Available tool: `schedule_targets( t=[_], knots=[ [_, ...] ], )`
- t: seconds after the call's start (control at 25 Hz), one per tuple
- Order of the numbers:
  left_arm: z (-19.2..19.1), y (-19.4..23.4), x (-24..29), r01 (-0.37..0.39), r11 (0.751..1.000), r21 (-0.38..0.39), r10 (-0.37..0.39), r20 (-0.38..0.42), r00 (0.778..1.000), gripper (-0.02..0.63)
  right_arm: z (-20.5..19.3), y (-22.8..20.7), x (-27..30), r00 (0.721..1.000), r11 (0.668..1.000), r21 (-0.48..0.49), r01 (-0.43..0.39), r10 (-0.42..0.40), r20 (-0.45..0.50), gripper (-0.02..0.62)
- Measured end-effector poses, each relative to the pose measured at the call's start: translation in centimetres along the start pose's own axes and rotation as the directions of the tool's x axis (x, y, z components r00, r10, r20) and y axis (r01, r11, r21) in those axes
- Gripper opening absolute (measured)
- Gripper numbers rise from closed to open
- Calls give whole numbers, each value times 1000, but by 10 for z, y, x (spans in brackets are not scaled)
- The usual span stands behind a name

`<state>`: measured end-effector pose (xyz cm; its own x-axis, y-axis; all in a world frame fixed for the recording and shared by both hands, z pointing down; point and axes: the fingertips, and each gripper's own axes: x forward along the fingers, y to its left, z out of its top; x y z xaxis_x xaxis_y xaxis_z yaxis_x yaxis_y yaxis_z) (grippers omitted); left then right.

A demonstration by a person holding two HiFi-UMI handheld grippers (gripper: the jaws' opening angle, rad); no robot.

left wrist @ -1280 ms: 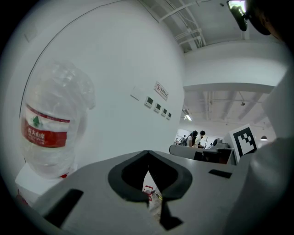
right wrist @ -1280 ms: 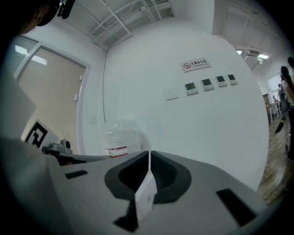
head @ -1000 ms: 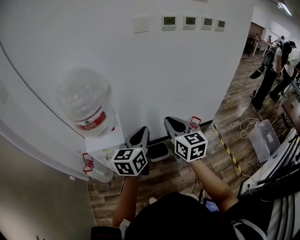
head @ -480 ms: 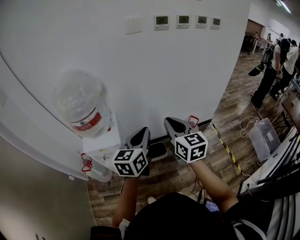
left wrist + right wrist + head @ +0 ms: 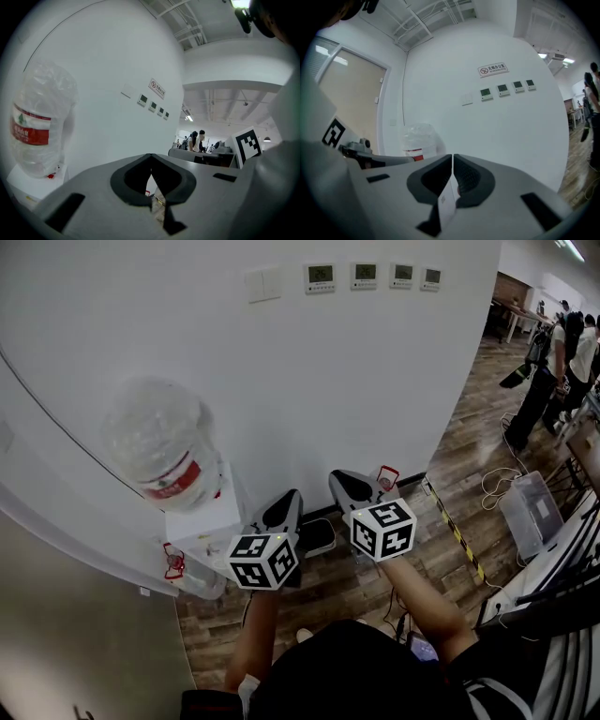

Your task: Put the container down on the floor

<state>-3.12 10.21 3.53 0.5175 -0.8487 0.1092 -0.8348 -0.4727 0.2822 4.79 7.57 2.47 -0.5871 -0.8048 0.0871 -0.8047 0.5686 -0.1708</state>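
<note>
4 thermostats (image 5: 364, 274) and a switch plate (image 5: 262, 284) sit along the top of the wall (image 5: 375, 381). At left, a bottle (image 5: 159, 446) stands inverted on a dispenser (image 5: 202, 521). People (image 5: 553, 362) stand at upper right. Striped tape (image 5: 455, 535) runs at right.

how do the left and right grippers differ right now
The right gripper has its jaws closed on a thin white piece. The left gripper has its jaws closed with nothing between them. In the head view the right gripper sits a little higher in the picture, nearer the wall, than the left gripper. Both are grey, carry a marker cube and point toward that white wall.
</note>
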Motion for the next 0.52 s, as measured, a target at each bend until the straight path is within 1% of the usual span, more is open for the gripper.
schedule_targets(
  t=[0.52],
  knots=[
    [-1, 2, 10, 14, 1000, -6, -14, -4, 1000, 15, -3, -11, 4, 1000, 1000, 12, 17, -17, -8, 37]
  ],
)
